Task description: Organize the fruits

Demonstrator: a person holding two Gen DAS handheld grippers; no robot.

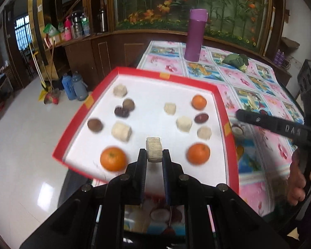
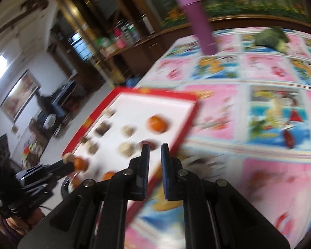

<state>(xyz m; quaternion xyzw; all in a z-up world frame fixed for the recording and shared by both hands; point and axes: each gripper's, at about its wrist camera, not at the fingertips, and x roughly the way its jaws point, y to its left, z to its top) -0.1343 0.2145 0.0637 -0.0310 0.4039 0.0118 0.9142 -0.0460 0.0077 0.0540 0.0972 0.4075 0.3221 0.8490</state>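
Here the left gripper [image 1: 154,154] pinches a pale straw-coloured block [image 1: 154,149] by its two flat sides, held above the near part of the red tray [image 1: 230,124]. The block looks light, dry and a little crumbly, so I think a gentle squeeze on the flat faces is best. The right gripper [image 2: 155,149] is pressed together and empty, over the tray's corner. On the tray's white floor lie oranges [image 1: 113,158], more pale blocks [image 1: 121,131] and brown round fruits [image 1: 95,125], all apart.
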